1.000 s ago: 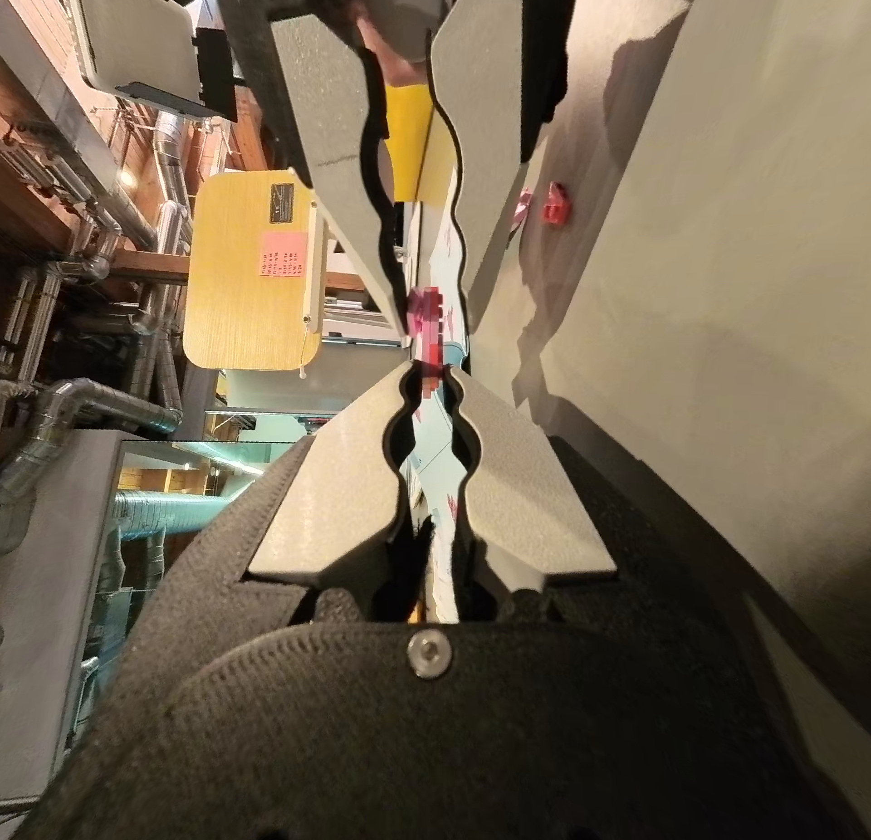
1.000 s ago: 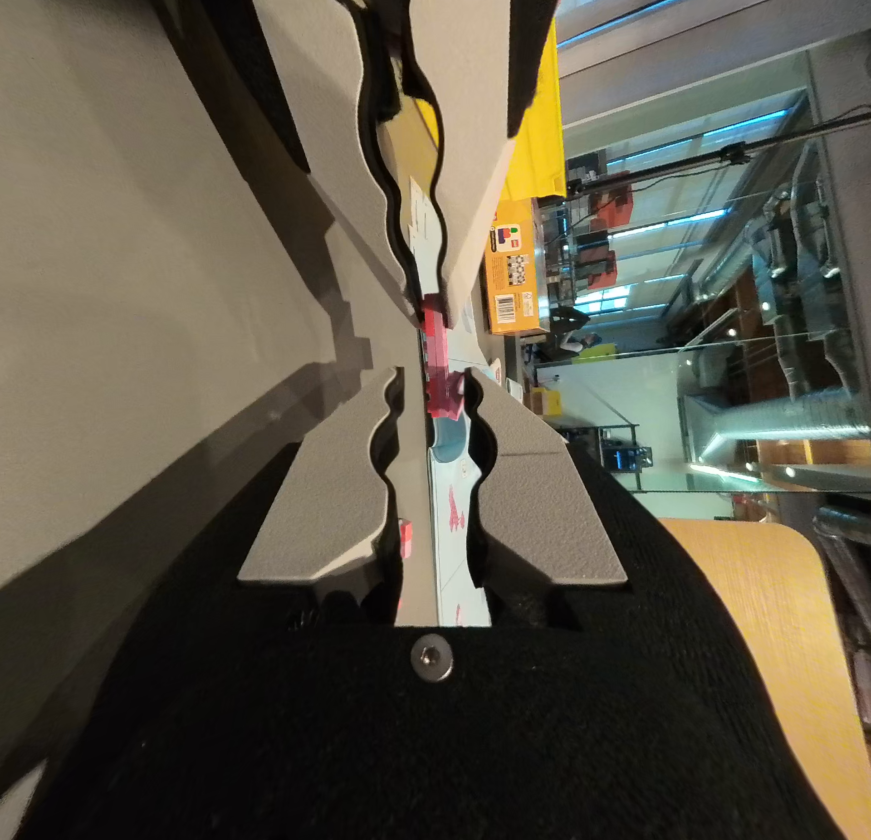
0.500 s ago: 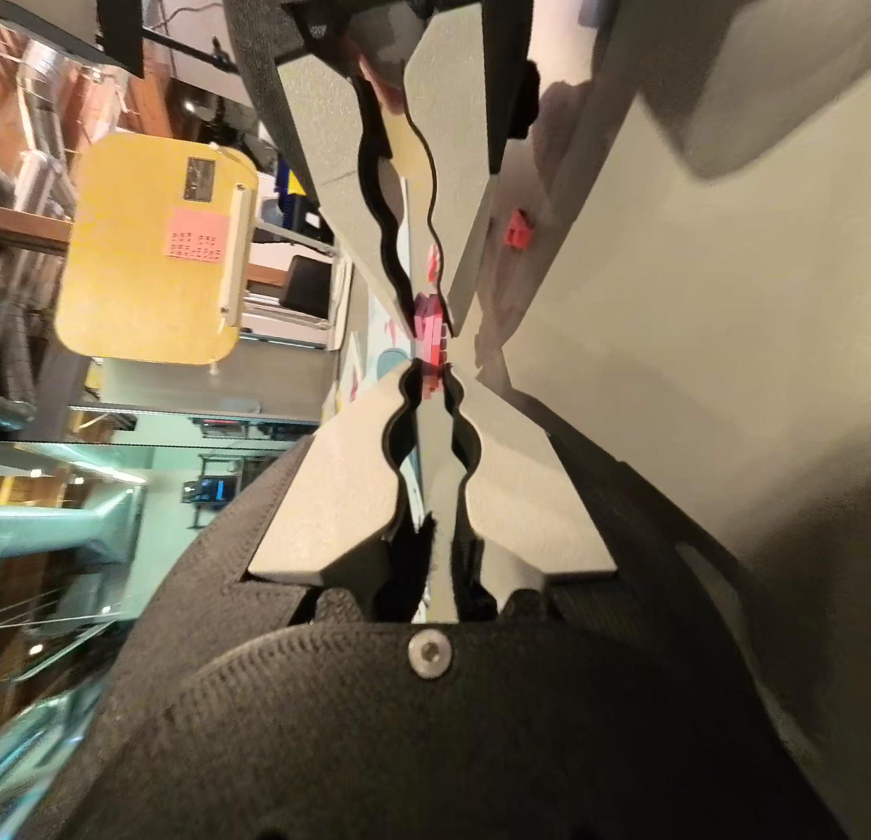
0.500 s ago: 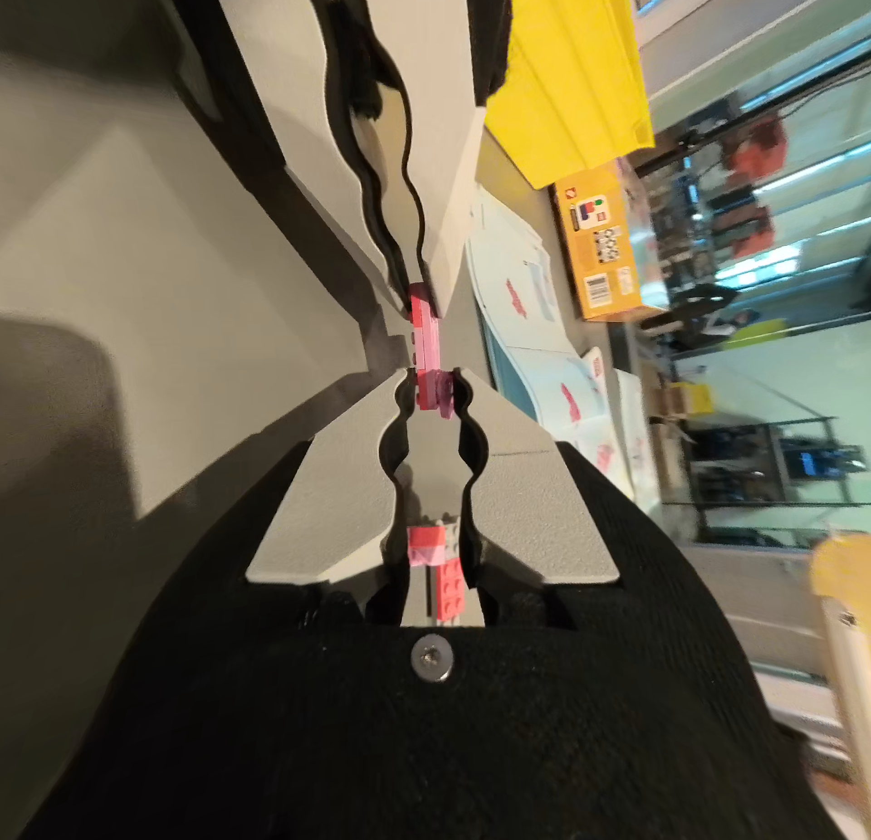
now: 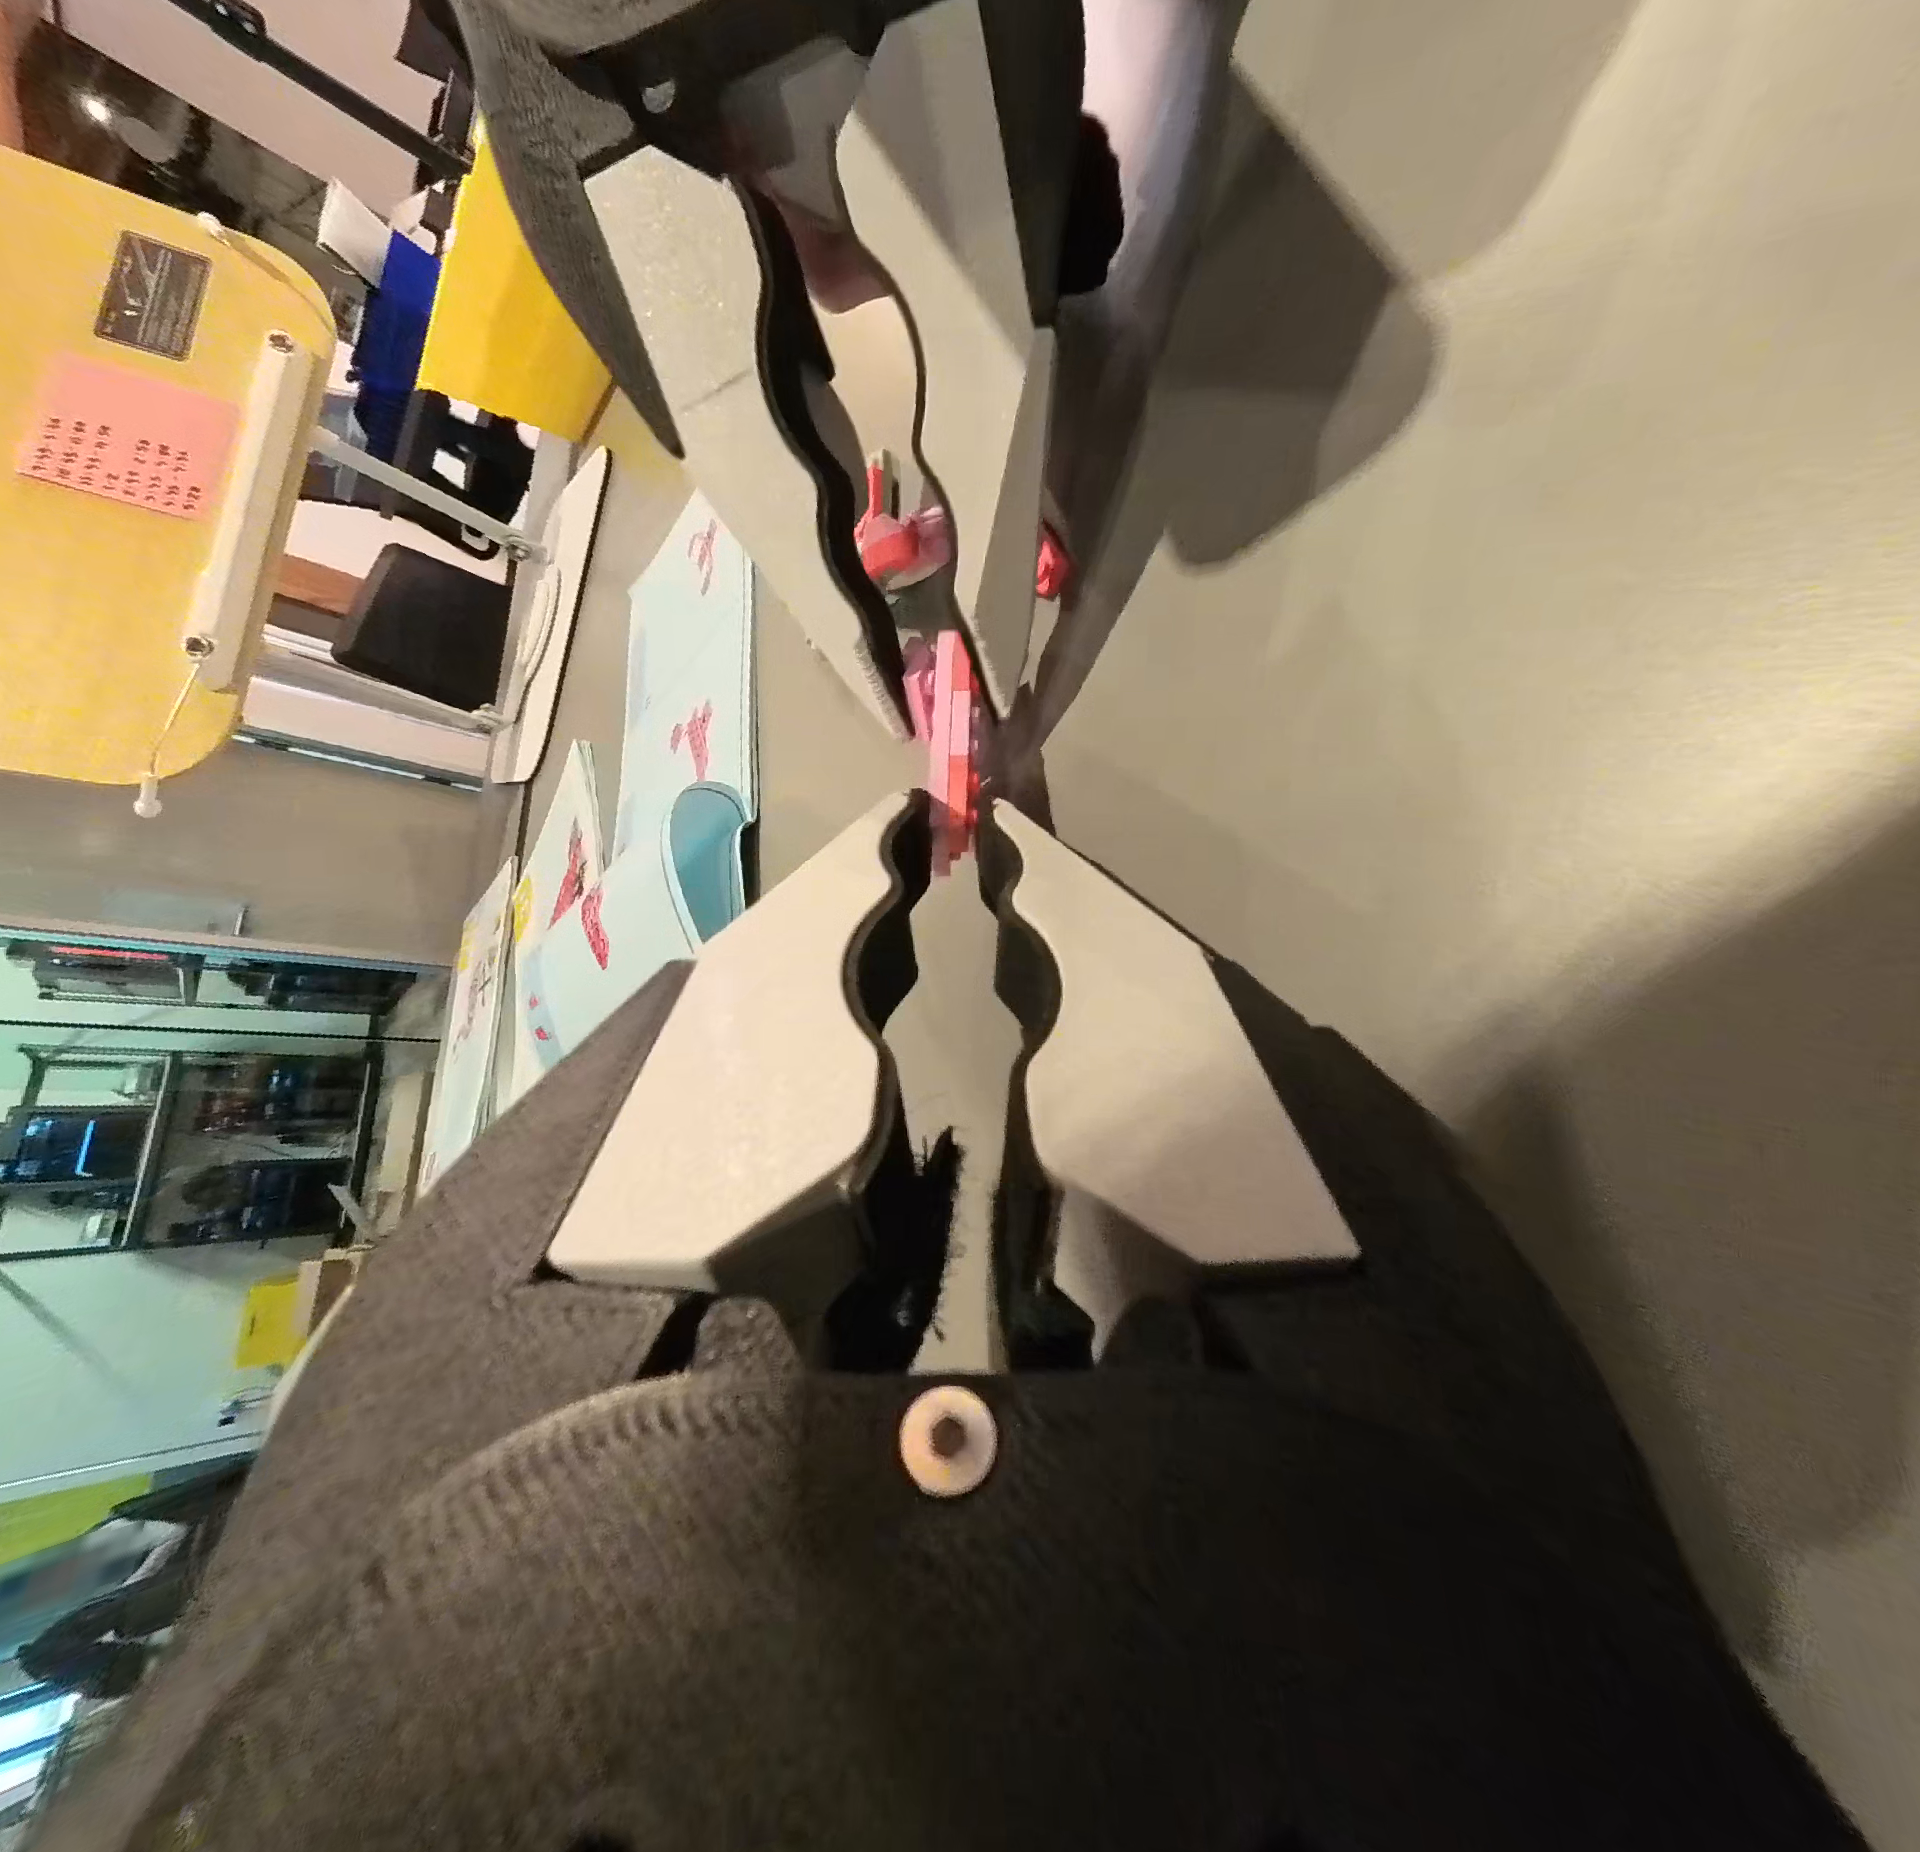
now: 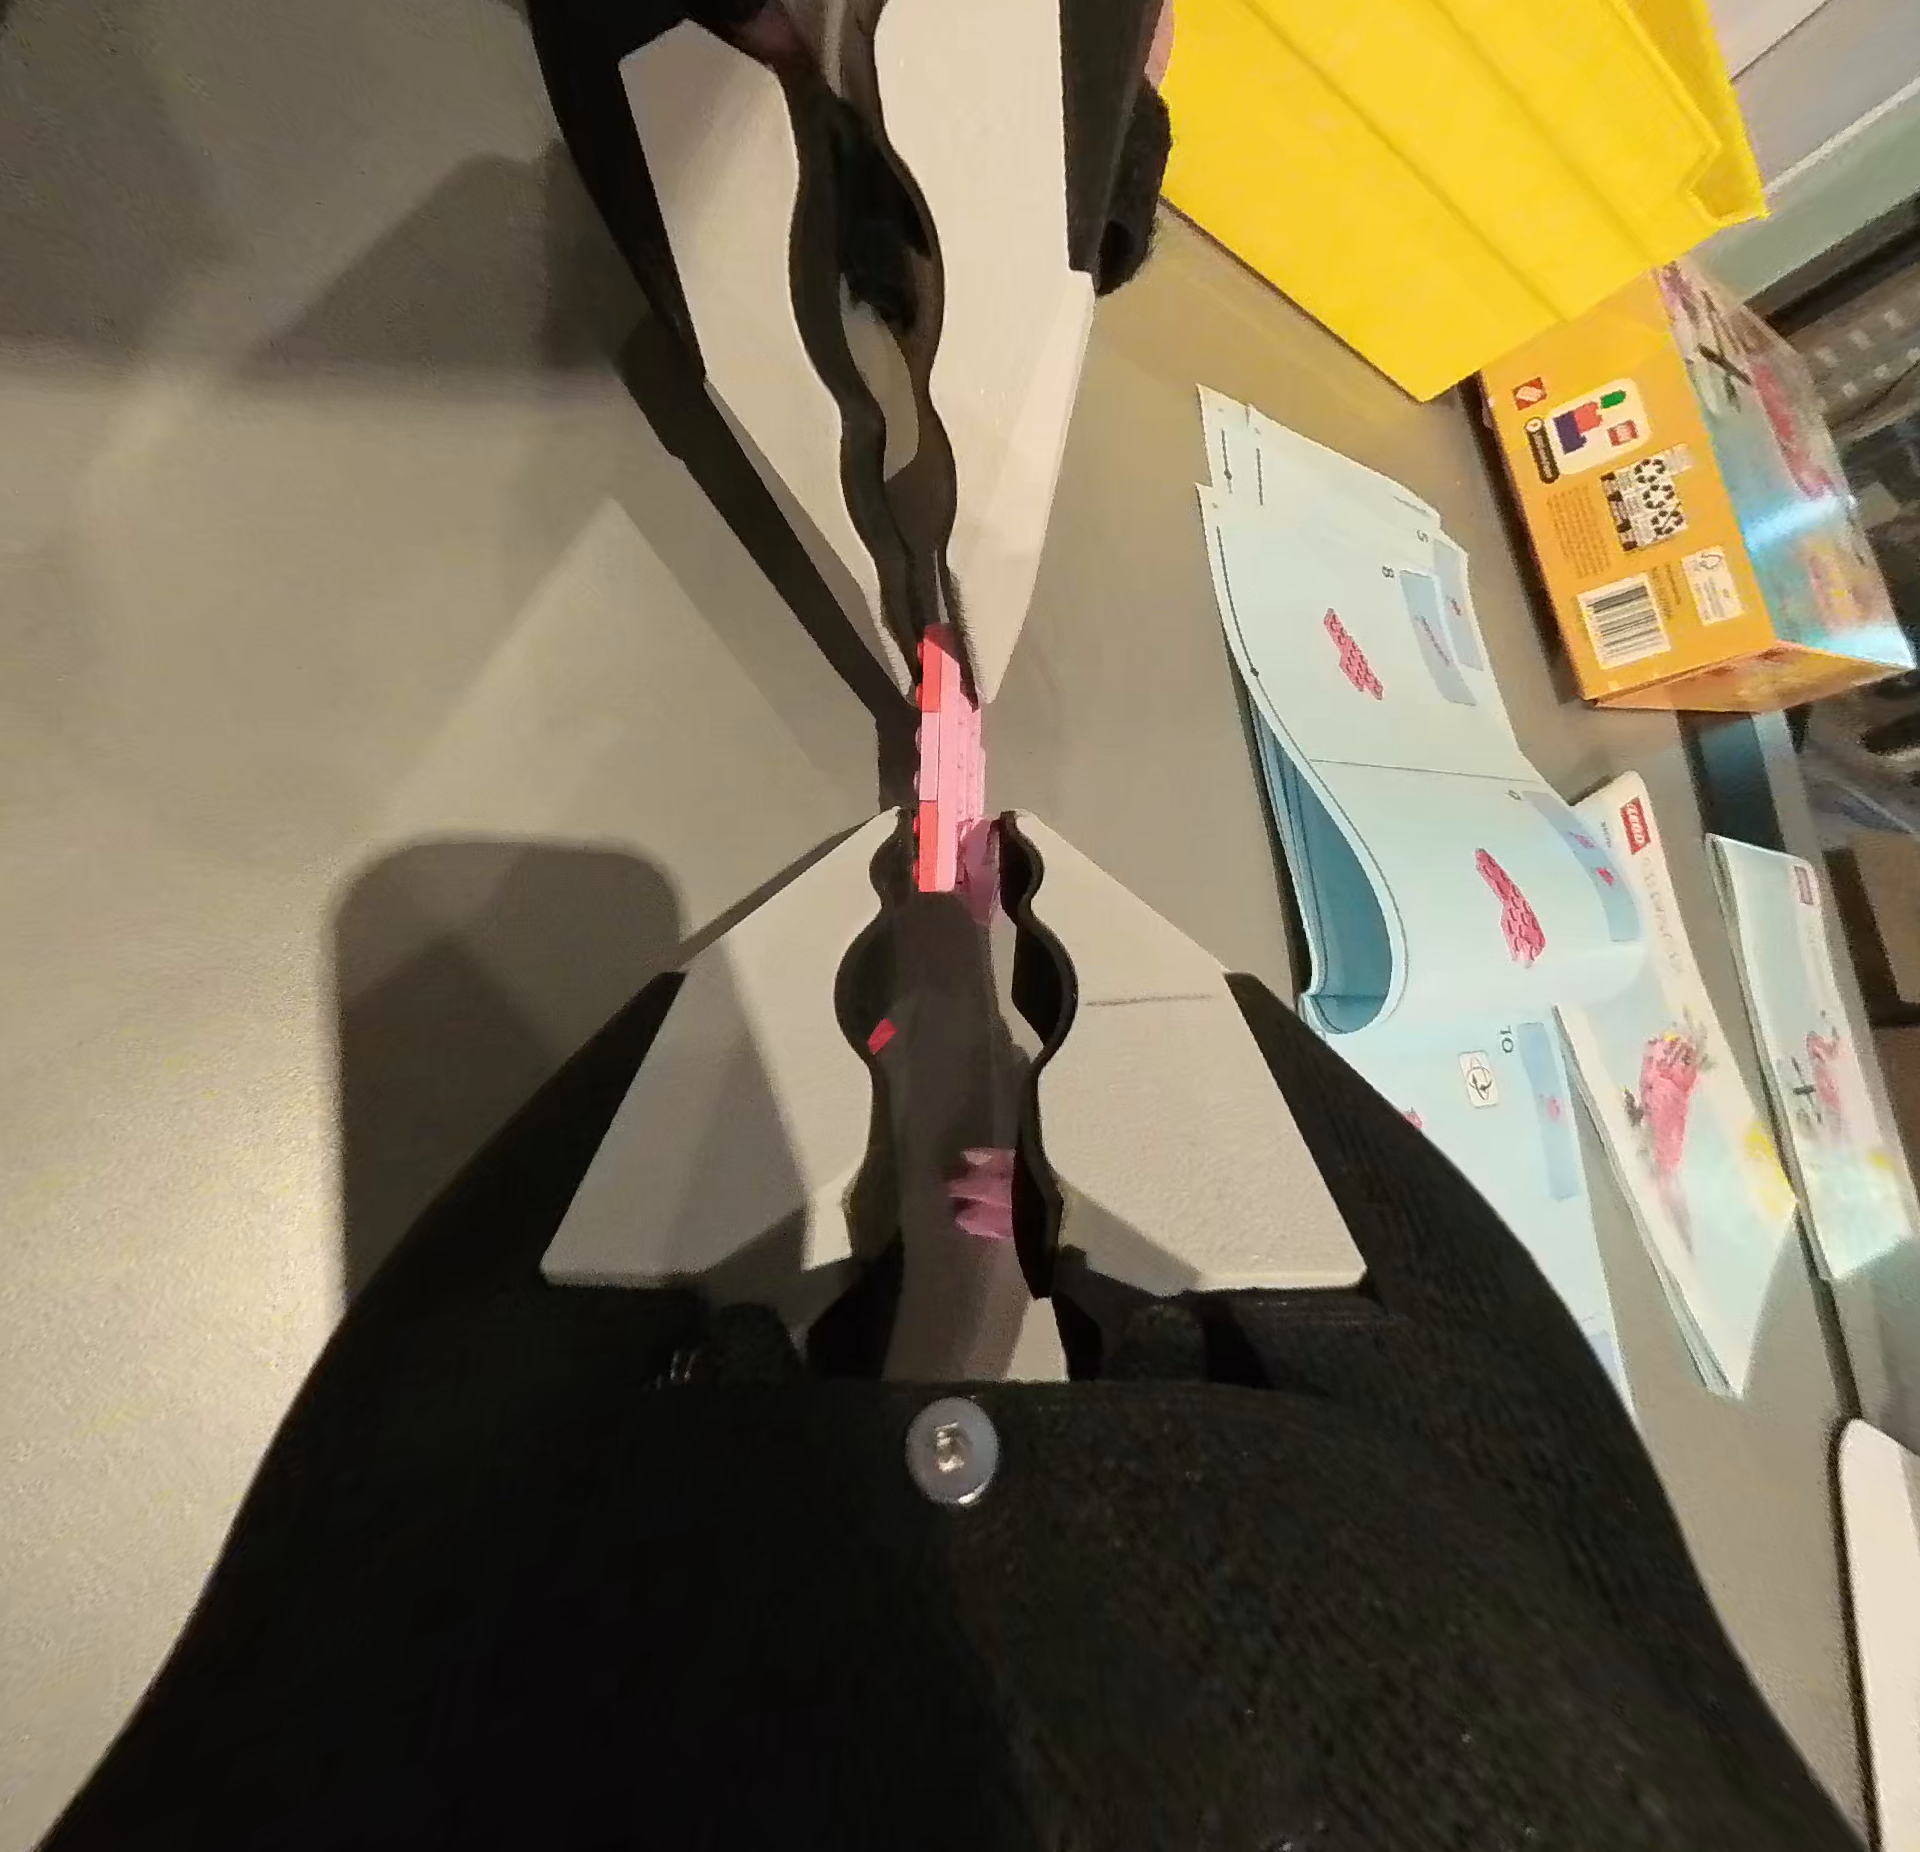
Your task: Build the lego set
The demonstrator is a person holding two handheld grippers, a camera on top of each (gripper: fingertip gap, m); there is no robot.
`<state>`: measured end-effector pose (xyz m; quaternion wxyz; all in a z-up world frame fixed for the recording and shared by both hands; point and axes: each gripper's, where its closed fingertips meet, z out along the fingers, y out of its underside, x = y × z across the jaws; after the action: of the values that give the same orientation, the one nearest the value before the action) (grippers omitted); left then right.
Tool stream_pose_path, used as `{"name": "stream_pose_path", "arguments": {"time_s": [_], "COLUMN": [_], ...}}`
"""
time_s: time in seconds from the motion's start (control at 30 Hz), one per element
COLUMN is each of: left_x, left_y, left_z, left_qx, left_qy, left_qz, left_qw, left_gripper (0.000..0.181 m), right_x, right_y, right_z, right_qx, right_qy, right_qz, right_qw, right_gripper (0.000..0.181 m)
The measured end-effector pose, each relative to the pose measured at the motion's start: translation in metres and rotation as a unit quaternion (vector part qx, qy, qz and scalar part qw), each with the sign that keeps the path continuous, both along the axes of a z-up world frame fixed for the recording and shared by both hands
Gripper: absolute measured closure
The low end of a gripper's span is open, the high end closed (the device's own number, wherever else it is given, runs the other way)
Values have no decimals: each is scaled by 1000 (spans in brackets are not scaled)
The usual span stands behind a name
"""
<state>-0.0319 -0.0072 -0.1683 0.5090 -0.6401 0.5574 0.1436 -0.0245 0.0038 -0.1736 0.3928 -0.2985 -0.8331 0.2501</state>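
Left gripper [image 5: 951,815] and right gripper [image 6: 951,826] both clamp the flat pink-and-red brick assembly [image 6: 948,742] above the grey tabletop [image 6: 312,659] — squeeze squarely, avoid twisting.

Both views swung (booklet [image 6: 1455,763] now exposed).

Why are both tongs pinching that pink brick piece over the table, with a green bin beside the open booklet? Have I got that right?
Nearly. The bin is yellow, not green, as the right wrist view shows. Both tongs, left and right, do pinch the pink brick piece, beside the open booklet.
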Motion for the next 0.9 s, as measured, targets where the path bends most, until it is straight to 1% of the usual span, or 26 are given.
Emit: {"name": "stream_pose_path", "arguments": {"time_s": [0.17, 0.3, 0.4, 0.53, 0.73, 0.9], "left_x": [0, -2, -6, -6, -5, -4], "left_y": [0, 1, 4, 5, 5, 5], "left_z": [0, 0, 0, 1, 1, 1], "left_qx": [-7, -5, -8, -16, -12, -9], "left_qy": [-7, -4, -5, -18, -16, -14], "left_qz": [1, 11, 29, 33, 31, 32], "left_qw": [1000, 1000, 1000, 999, 999, 999], "left_gripper": [173, 173, 173, 173, 174, 173], "right_x": [1, -1, -1, -1, -2, -3], "right_y": [0, 3, 14, 13, 11, 11], "right_z": [1, 0, -2, -2, -3, -5], "right_qx": [9, 60, 109, 99, 92, 115], "right_qy": [1, 9, 5, 8, 7, 5], "right_qz": [-1, -13, -38, -41, -43, -42], "right_qw": [1000, 998, 993, 994, 995, 992], "right_gripper": [167, 167, 169, 169, 168, 168]}}
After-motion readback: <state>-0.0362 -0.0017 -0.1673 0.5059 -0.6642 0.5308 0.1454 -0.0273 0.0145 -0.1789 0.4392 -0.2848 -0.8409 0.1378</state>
